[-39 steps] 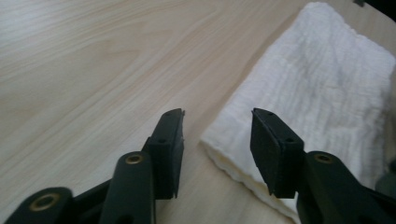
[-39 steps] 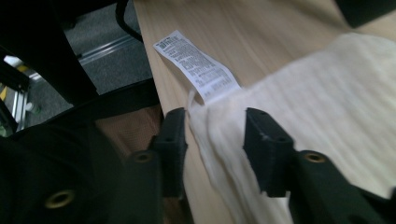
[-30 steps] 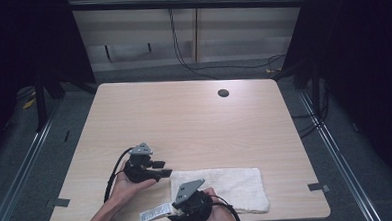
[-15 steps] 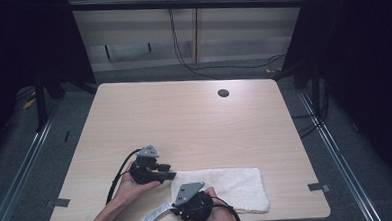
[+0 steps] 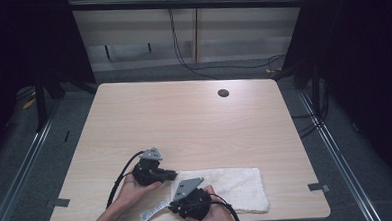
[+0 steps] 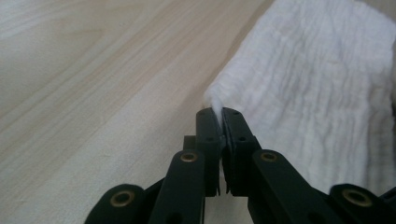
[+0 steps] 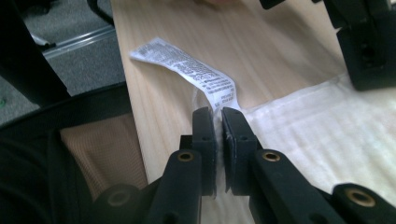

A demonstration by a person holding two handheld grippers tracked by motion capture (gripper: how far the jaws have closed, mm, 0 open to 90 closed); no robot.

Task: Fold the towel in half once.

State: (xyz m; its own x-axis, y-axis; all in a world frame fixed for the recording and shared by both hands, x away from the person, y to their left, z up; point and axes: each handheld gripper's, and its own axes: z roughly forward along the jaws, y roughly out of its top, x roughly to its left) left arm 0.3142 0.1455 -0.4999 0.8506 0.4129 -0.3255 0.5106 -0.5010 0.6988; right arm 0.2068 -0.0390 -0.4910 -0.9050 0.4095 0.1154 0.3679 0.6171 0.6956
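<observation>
- Left tool [image 6: 219,116], of matte black plastic with brass-coloured rivets, has just been closing and now pinches a corner of the white towel [image 6: 317,93] between its flat pads.
- Right tool [image 7: 218,122] has also just been closing; its jaws are pressed together on the towel's edge where the printed care label [image 7: 187,65] is sewn on.
- Towel [image 5: 232,186] is a soft, crinkled cotton weave, folded into a long rectangle, lying flat near the front edge of the counter [image 5: 184,121].
- Label is a thin, glossy strip with small black print, curling up off the pale wood-grain counter.
- A small dark round hole [image 5: 223,93] sits near the counter's far edge.
</observation>
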